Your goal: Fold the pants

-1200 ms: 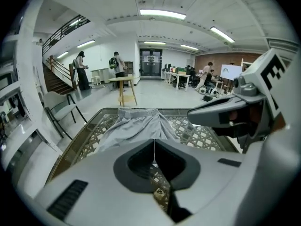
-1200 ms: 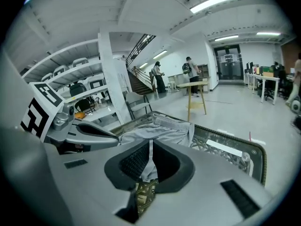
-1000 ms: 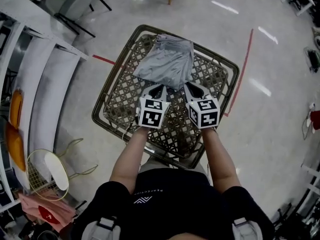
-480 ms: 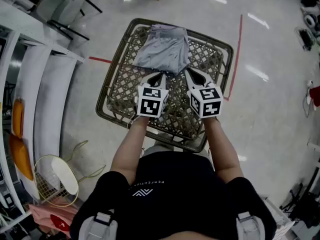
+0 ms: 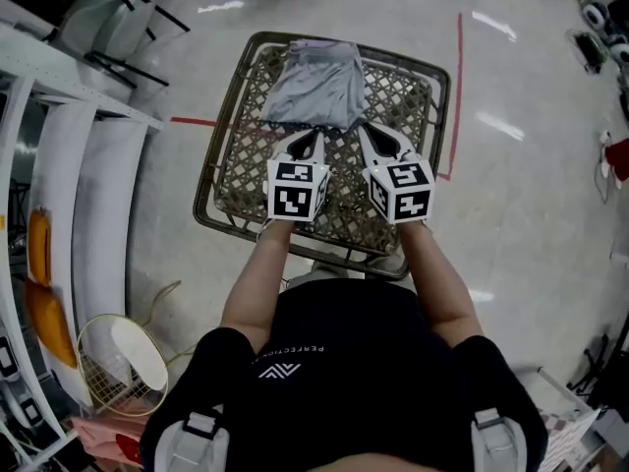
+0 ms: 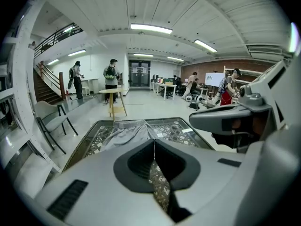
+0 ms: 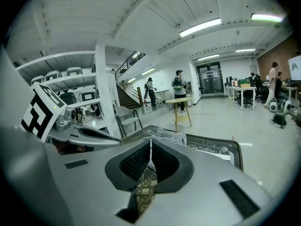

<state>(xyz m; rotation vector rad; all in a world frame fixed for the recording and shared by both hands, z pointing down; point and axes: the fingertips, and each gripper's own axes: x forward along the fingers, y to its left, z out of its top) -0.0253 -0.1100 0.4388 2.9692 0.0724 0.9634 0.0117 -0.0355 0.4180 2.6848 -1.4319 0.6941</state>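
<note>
The grey pants point(image 5: 313, 87) lie folded into a compact stack on the far half of the lattice-top table point(image 5: 218, 160). My left gripper point(image 5: 311, 136) hovers just short of the stack's near edge, shut with nothing in it. Beside it, my right gripper point(image 5: 366, 132) is also shut and empty. In the left gripper view the pants point(image 6: 127, 133) lie beyond the closed left gripper point(image 6: 154, 142), with the right gripper point(image 6: 230, 119) at the right. In the right gripper view the pants point(image 7: 167, 136) show past the closed right gripper point(image 7: 150, 142).
White shelving point(image 5: 88, 195) runs along the left, with a wire basket point(image 5: 108, 362) on the floor below it. Red tape point(image 5: 457, 77) marks the floor right of the table. A chair point(image 6: 49, 121) and a small wooden table point(image 6: 113, 102) stand beyond; people stand far off.
Both grippers have lifted and drawn back a little from the pants' near edge. The pants lie still on the table.
</note>
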